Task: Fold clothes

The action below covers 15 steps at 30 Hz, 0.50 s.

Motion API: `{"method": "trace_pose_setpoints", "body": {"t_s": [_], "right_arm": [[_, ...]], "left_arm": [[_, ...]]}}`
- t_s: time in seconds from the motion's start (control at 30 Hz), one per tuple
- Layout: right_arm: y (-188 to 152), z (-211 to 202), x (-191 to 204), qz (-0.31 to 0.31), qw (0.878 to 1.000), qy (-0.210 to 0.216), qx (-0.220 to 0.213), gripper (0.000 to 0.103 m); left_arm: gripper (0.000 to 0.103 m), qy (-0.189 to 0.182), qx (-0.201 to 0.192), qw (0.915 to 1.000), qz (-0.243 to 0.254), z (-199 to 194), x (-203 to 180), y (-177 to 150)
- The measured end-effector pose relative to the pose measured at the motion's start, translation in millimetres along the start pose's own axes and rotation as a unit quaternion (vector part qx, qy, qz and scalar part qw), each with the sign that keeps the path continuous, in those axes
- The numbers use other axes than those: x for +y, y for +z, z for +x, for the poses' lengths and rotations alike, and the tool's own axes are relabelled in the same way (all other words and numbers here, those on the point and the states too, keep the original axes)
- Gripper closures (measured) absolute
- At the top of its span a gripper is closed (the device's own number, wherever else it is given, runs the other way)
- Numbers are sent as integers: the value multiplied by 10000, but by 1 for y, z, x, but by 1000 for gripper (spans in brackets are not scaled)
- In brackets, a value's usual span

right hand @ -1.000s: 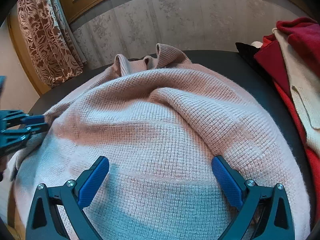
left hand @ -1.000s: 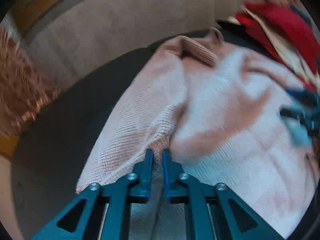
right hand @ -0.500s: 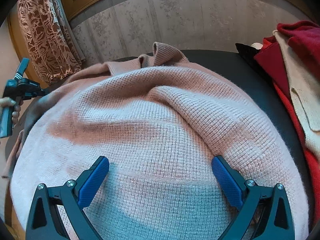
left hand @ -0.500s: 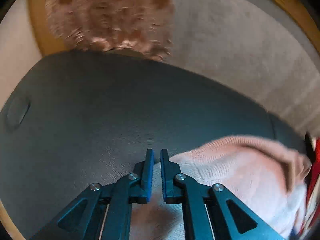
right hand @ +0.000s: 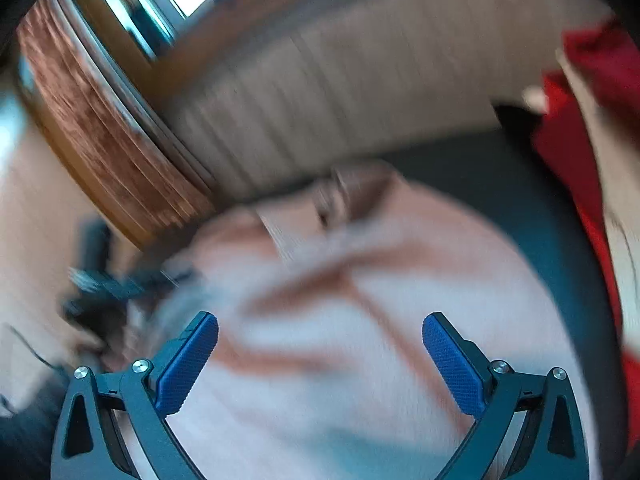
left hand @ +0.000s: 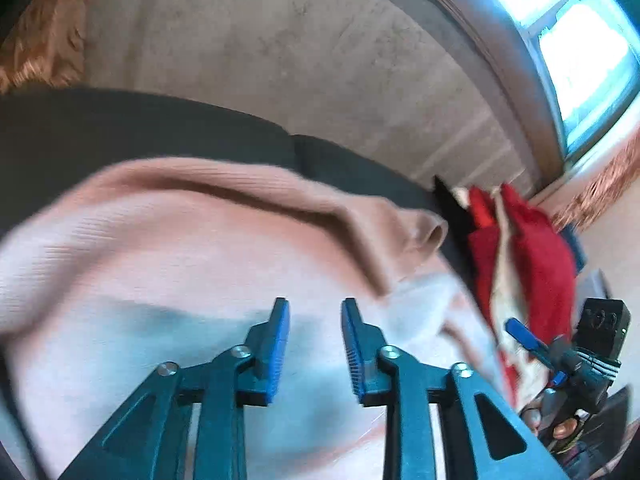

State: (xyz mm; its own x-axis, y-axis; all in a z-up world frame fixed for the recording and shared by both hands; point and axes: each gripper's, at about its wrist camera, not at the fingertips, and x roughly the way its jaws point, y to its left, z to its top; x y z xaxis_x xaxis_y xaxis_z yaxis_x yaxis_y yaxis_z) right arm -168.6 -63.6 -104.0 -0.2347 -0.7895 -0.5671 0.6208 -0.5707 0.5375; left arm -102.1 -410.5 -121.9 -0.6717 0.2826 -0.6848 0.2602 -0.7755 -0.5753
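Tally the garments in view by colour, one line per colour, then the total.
Pink: 1, the pink sweater spread on the dark table.
Red: 1, the red garment in the pile at the table's edge.
Cream: 1, the cream garment in the same pile.
Total: 3.

The pink sweater (left hand: pixel 192 264) covers most of the dark tabletop (left hand: pixel 140 128), lying in low soft folds with a raised collar (left hand: pixel 424 236) at its far edge. Beyond the sweater a band of bare tabletop runs along the wall (left hand: pixel 280 52), open for a gripper to pass. On the right a heap of red and cream clothes (left hand: pixel 536 264) stands higher than the sweater and closes off that side. The left gripper (left hand: pixel 314 340), its jaws opening with nothing between them, hangs over the sweater. The right gripper (right hand: pixel 320 360), jaws wide apart and empty, sits over the sweater's near part beside the heap.
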Motion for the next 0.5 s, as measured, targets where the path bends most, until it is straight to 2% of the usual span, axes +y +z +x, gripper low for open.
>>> {"method": "trace_pose_setpoints", "body": {"t_s": [0.07,0.13,0.27,0.4,0.5], "right_arm": [[26,6,-3,235,9982,537,-79,0],[46,28,-13,642,9925,1029,136,0],[72,73,-30,1017,9891,1037,232,0],[84,120,-61,1669,9767,1161,684,0],[90,144,-69,1789,9709,1345,850,0]], "left_arm": [[66,-284,-15,9992,-278,12,-3,7],[64,-558,64,9970,-530,23,-1,15],[63,-667,65,9954,-678,45,-8,27],[63,-798,177,9921,-947,66,2,38],[63,-996,163,9902,-967,74,9,44]]}}
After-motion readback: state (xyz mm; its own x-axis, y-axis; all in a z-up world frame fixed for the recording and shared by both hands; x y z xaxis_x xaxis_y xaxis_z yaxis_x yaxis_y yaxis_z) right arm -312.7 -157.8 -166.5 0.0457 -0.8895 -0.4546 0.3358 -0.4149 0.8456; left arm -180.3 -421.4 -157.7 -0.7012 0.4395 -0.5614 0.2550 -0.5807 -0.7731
